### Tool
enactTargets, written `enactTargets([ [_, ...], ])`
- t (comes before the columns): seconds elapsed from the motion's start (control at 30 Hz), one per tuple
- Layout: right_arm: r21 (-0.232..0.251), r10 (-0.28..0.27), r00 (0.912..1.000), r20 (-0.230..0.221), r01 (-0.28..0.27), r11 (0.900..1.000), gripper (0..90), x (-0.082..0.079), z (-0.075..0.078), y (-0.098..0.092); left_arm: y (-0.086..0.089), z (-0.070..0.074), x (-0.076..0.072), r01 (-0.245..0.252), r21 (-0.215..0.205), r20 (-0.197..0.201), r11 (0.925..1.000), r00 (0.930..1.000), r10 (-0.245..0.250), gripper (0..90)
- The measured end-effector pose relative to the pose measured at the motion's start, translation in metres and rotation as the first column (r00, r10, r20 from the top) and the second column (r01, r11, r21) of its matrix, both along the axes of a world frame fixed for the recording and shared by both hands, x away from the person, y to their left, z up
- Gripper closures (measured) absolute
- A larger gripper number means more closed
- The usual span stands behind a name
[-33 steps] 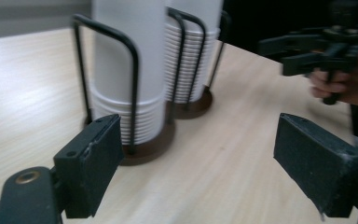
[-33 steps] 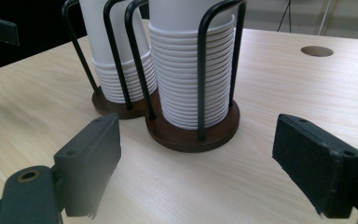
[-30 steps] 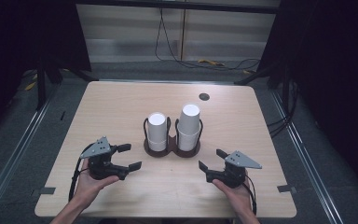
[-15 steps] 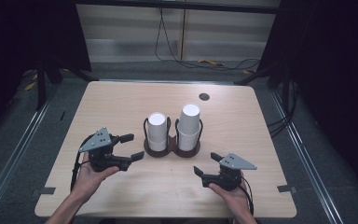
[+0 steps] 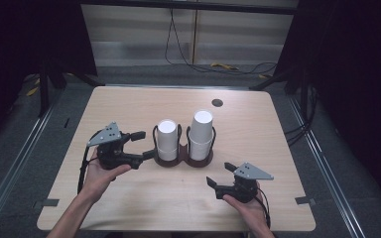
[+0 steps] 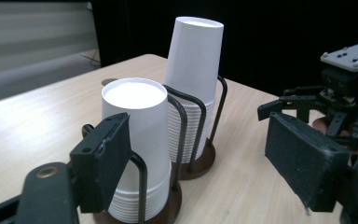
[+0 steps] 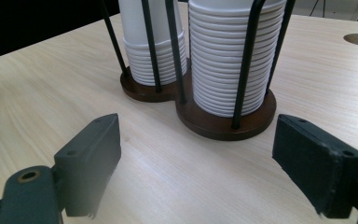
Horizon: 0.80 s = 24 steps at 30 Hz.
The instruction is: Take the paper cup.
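High view, lower right of frame: the right gripper (image 5: pixel 221 179) rests released and empty on the tabletop (image 5: pixel 129 106), short of the cup holder (image 5: pixel 184 157). At centre-left the left gripper (image 5: pixel 142 145) is nearer, its fingers (image 6: pixel 103 161) having just been opening, flanking without pressing the left cup stack (image 5: pixel 166 140), which stands upright straight ahead; the taller stack (image 5: pixel 201 130) sits beyond.

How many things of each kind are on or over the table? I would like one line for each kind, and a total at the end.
Stacks of white paper cups: 2, the shorter stack and the taller stack
Dark wire cup holder with two round bases: 1
Hand-held grippers: 2, the left gripper and the right gripper
Total: 5
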State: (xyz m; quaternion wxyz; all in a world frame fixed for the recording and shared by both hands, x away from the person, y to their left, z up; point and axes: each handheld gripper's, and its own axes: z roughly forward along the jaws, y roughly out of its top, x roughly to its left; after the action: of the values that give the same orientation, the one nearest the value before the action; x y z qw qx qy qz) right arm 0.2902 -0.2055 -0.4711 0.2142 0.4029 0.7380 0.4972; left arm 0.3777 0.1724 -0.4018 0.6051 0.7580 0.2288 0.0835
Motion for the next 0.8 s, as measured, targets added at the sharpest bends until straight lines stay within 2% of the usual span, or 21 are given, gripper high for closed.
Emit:
enactTargets([
  [0.13,0.003,-0.001,1.0000,-0.004,0.001,1.000,15.3,0.000,-0.001,-0.001,-0.001,0.004,0.006,-0.004,0.048,-0.006,0.9989,1.0000,0.004,22.6],
  [0.23,0.000,-0.003,1.0000,-0.004,0.003,1.000,15.3,0.000,-0.001,-0.001,-0.002,0.007,0.008,0.001,0.056,0.000,0.9984,1.0000,-0.001,23.6],
  [0.27,0.001,-0.003,1.0000,-0.006,0.003,1.000,15.3,0.000,-0.001,-0.001,-0.005,0.010,0.010,0.008,0.074,0.007,0.9972,0.9999,-0.009,23.6],
  [0.37,0.001,-0.002,1.0000,-0.007,0.002,1.000,15.3,0.000,-0.001,-0.001,-0.007,0.013,0.012,0.011,0.091,0.008,0.9958,0.9999,-0.012,22.6],
  [0.4,0.001,-0.001,1.0000,-0.008,0.001,1.000,15.3,0.000,-0.001,0.000,-0.009,0.015,0.015,0.011,0.111,0.012,0.9937,0.9999,-0.012,22.0],
  [0.43,0.002,0.001,1.0000,-0.007,-0.001,1.000,15.3,0.000,-0.001,0.000,-0.012,0.017,0.020,0.013,0.127,-0.002,0.9919,0.9999,-0.013,21.4],
  [0.57,-0.002,0.001,1.0000,-0.005,-0.001,1.000,15.3,-0.001,-0.001,0.000,-0.014,0.020,0.025,0.020,0.147,0.004,0.9890,0.9998,-0.020,20.0],
  [0.63,-0.004,0.002,1.0000,-0.008,-0.002,1.000,15.3,-0.001,-0.001,-0.001,-0.016,0.023,0.030,0.020,0.175,0.010,0.9843,0.9997,-0.022,20.2],
  [0.7,-0.004,0.001,1.0000,-0.008,-0.001,1.000,15.3,-0.001,-0.001,-0.001,-0.017,0.024,0.031,0.022,0.184,0.010,0.9827,0.9997,-0.024,20.1],
  [0.77,-0.003,-0.001,0.9999,-0.010,0.001,1.000,15.3,-0.001,-0.001,-0.001,-0.019,0.026,0.035,0.028,0.207,0.008,0.9779,0.9995,-0.030,20.2],
  [0.8,0.003,-0.001,0.9999,-0.012,0.002,1.000,15.4,-0.001,-0.001,-0.001,-0.021,0.028,0.038,0.028,0.230,0.011,0.9727,0.9995,-0.031,20.1],
])
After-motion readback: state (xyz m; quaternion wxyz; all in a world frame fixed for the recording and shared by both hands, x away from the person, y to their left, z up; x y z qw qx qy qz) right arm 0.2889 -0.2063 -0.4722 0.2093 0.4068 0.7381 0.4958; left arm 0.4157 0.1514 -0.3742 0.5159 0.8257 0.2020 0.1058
